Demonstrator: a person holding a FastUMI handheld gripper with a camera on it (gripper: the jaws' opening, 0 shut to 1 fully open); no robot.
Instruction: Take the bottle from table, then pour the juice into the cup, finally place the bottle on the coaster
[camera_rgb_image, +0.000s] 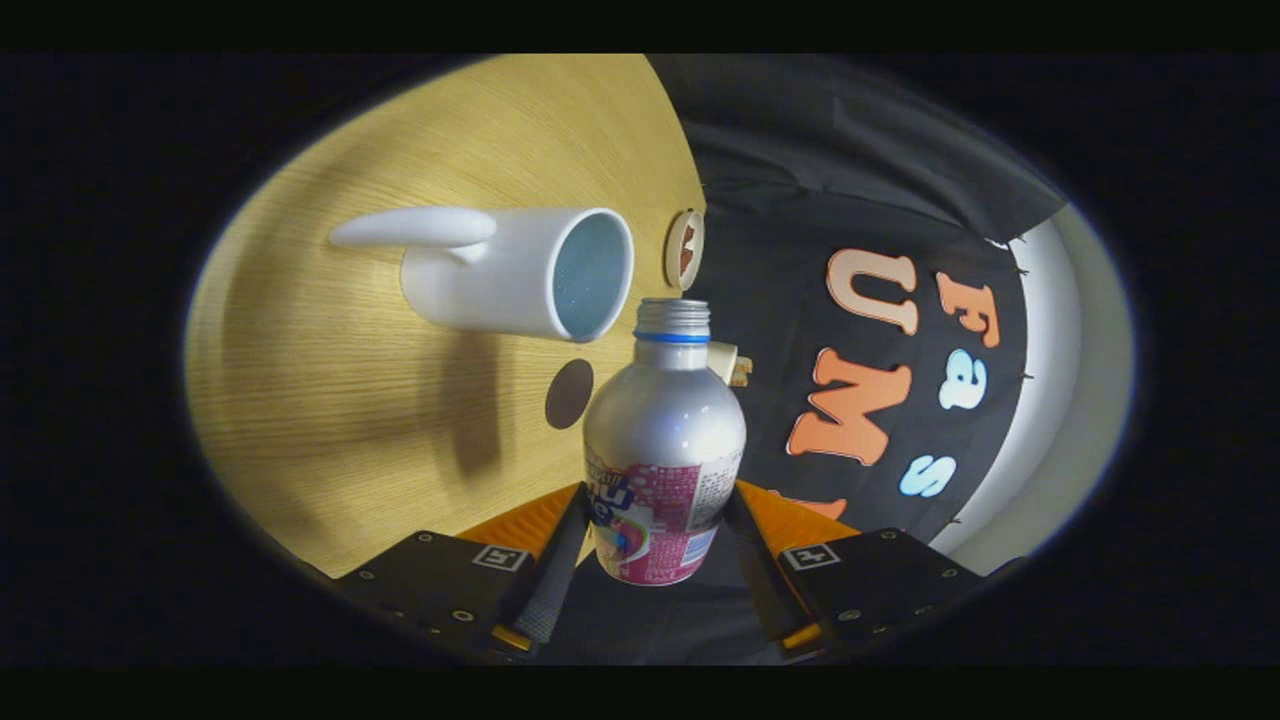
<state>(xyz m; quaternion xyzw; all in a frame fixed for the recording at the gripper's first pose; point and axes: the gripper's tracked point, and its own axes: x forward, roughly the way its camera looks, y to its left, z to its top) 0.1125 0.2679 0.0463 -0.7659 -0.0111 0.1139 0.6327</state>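
My gripper (655, 512) is shut on a silver bottle (665, 430) with a pink label, both fingers pressing its lower body. The whole view is rolled sideways, so the wooden table (330, 400) stands like a wall beside the bottle. The bottle's open threaded mouth (672, 315) with a blue ring lies close beside the rim of a white cup (500, 270). The cup has a pale blue inside and a handle on its far side. I cannot tell whether juice is flowing. A small round wooden coaster (685, 250) sits at the table's edge just beyond the cup.
A dark round disc (569, 393) lies on the table between the cup and the bottle. A small cream object (735, 365) peeks out behind the bottle's shoulder. The black cloth wall (800, 180) hangs past the table's edge.
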